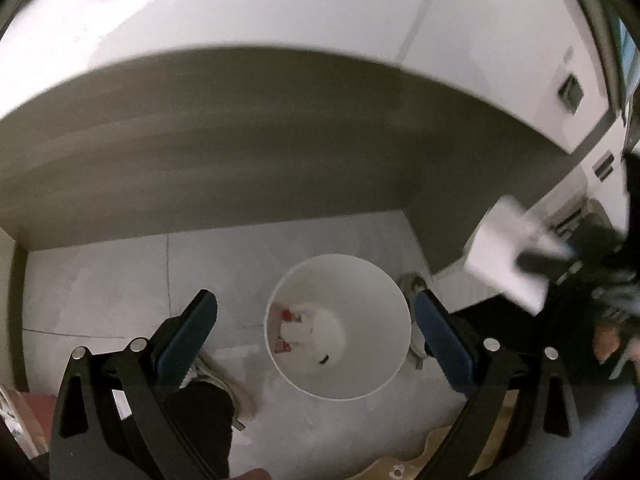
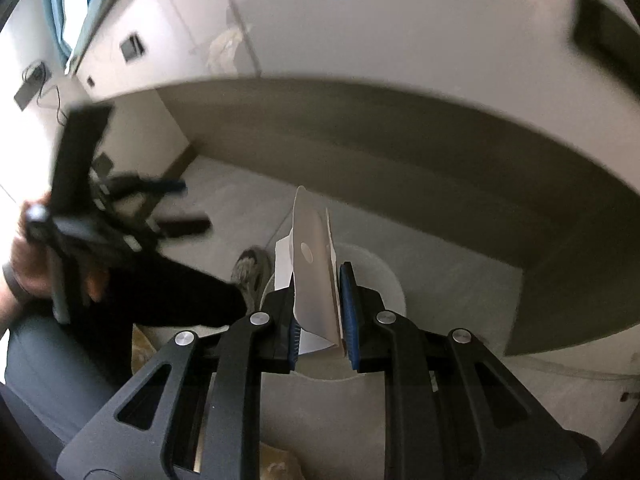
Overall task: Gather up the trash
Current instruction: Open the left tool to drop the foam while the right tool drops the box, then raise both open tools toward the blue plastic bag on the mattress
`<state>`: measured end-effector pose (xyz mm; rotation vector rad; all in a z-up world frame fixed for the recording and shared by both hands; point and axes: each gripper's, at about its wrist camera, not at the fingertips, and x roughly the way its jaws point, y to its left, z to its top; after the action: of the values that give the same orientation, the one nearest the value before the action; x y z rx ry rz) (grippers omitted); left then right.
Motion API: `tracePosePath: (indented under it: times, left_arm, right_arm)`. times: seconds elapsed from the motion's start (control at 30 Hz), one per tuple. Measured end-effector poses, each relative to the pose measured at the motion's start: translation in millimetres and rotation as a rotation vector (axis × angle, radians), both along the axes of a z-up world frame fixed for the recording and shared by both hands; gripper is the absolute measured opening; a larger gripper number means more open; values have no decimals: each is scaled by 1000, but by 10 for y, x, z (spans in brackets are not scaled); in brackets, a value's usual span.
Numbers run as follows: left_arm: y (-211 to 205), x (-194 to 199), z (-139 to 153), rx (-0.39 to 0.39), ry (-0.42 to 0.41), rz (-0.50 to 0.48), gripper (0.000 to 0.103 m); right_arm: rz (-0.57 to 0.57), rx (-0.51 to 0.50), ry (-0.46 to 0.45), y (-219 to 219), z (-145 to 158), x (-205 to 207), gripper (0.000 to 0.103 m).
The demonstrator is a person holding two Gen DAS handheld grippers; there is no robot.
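Observation:
A round white trash bin stands on the floor under the table, with red and white scraps at its bottom. My left gripper is open and empty, held above the bin's mouth. My right gripper is shut on a flat white paper packet that stands up between the pads, above the bin's rim. The packet and right gripper also show blurred at the right of the left wrist view. The left gripper shows blurred at the left of the right wrist view.
A white table edge curves across above the bin. A grey shoe stands beside the bin. White cabinets are behind. Brown paper lies near the chair seat.

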<state>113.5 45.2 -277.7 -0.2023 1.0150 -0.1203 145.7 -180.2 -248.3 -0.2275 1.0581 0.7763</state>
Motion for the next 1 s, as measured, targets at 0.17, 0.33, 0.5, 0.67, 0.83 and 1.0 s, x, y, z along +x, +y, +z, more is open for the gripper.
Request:
tracePosePath:
  times: [0.17, 0.33, 0.5, 0.67, 0.83, 1.0]
  left_arm:
    - [91, -30, -7, -12, -10, 20, 97]
    - [122, -4, 6, -24, -24, 14, 97]
    - [127, -69, 85, -25, -44, 17, 97]
    - [85, -166, 292, -15, -83, 20, 97]
    - [0, -363, 626, 7, -137, 14, 97]
    - [-104, -567, 1107, 38, -227, -5, 97]
  right_arm:
    - [37, -51, 12, 160, -157, -13, 17]
    - [12, -115, -10, 275, -273, 11, 79]
    - [-33, -101, -33, 232, -174, 47, 83]
    - [-101, -64, -61, 158, 12, 51, 97]
    - [-151, -20, -117, -15, 371, -106, 97]
    - [-145, 29, -210, -152, 890, -362, 97]
